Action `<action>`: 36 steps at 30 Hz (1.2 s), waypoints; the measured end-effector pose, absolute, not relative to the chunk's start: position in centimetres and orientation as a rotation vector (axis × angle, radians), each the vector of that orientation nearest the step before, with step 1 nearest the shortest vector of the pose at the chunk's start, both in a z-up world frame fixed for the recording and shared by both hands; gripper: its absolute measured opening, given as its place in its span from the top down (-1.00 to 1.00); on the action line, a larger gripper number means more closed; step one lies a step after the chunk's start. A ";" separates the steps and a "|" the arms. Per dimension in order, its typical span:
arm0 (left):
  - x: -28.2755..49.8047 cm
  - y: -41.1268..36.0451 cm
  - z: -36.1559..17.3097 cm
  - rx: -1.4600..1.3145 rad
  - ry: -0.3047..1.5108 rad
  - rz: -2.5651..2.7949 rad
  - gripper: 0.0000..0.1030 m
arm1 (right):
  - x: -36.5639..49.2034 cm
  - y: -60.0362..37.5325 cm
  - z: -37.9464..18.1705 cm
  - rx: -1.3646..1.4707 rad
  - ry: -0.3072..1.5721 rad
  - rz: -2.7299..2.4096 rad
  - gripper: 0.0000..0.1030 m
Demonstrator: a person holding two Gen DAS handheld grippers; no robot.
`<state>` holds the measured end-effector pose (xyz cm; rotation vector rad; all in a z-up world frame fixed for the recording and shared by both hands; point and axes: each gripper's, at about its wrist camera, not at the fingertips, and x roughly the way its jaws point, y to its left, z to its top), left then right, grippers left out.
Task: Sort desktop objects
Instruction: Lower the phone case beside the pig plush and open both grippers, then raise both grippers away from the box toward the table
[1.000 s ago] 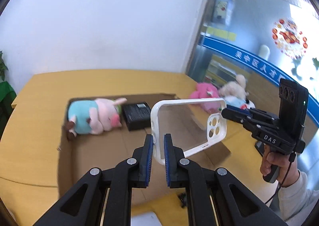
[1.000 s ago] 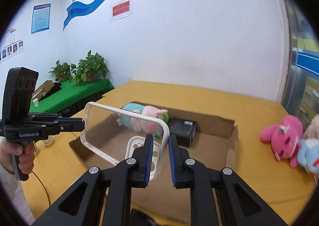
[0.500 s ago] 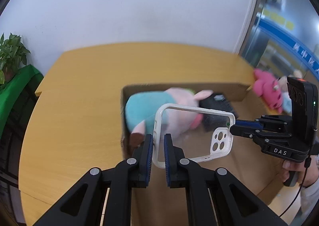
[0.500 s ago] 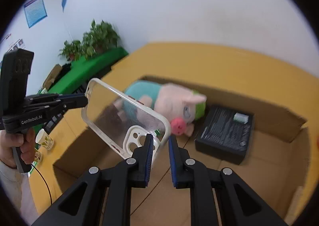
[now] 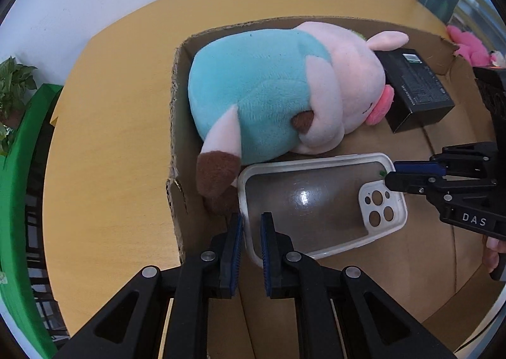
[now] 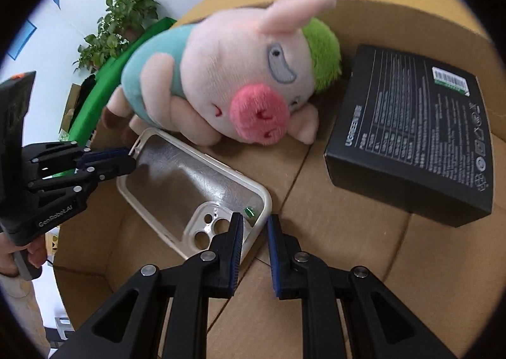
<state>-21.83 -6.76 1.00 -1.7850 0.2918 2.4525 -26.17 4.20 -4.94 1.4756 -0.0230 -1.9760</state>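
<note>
**Phone Case Lowered Into Cardboard Box Between Two Grippers**

A round yellow wooden table carried an open cardboard box, with a white wall behind it. Off to one side stood a green-covered surface and potted plants; a glazed metal partition filled the left wrist view's upper right.

One clear phone case with a white rim lay low over the box floor, just beside a plush pig in a teal shirt. Whether the case rested on the cardboard could not be told. The left gripper had its jaws easing apart, the case's end edge between its pads. The right gripper pinched the corner by the camera cut-out.

One black retail box sat against the pig's head, its far corner cut off in the left view. A pink plush toy showed only partly beyond the box wall. Of the person, only fingers on the left handle and a fingertip on the right handle showed.
</note>
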 end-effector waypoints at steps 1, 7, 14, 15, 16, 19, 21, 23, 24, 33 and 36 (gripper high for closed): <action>-21.9 -6.8 1.0 -1.791 0.291 2.451 0.77 | -26.2 4.3 -4.9 1.477 -0.038 -1.976 0.70; -20.1 -7.7 3.3 -1.699 0.200 2.537 0.46 | -25.0 5.6 -3.9 1.433 -0.092 -1.996 0.51; -10.8 -7.8 11.3 -1.145 0.046 2.843 -0.65 | -15.2 11.6 6.2 0.993 -0.082 -2.385 -0.65; -9.5 -7.3 12.2 -1.069 0.031 2.864 -0.90 | -13.4 12.5 7.3 0.932 -0.081 -2.449 -0.65; -8.6 -7.0 13.0 -0.996 0.019 2.880 -0.99 | -12.2 13.1 7.9 0.898 -0.076 -2.487 -0.65; -5.3 -5.7 14.2 -0.824 -0.020 2.893 -0.99 | -9.0 14.3 8.4 0.864 -0.013 -2.595 -0.65; -4.0 -4.8 14.1 -0.797 -0.061 2.880 -0.99 | -7.3 14.7 7.8 0.899 0.037 -2.666 -0.65; -4.1 -4.1 13.6 -0.803 -0.082 2.876 -0.99 | -6.2 15.0 7.0 0.942 0.047 -2.683 -0.65; -3.6 -3.8 13.4 -0.805 -0.080 2.885 -0.99 | -5.7 15.2 6.8 0.948 0.046 -2.690 -0.65; -0.1 -1.4 12.0 -0.788 -0.067 2.890 -0.99 | -2.8 17.2 5.9 0.932 0.092 -2.734 -0.65; 0.3 -1.0 11.6 -0.791 -0.064 2.882 -0.99 | -2.5 17.4 6.0 0.922 0.109 -2.735 -0.65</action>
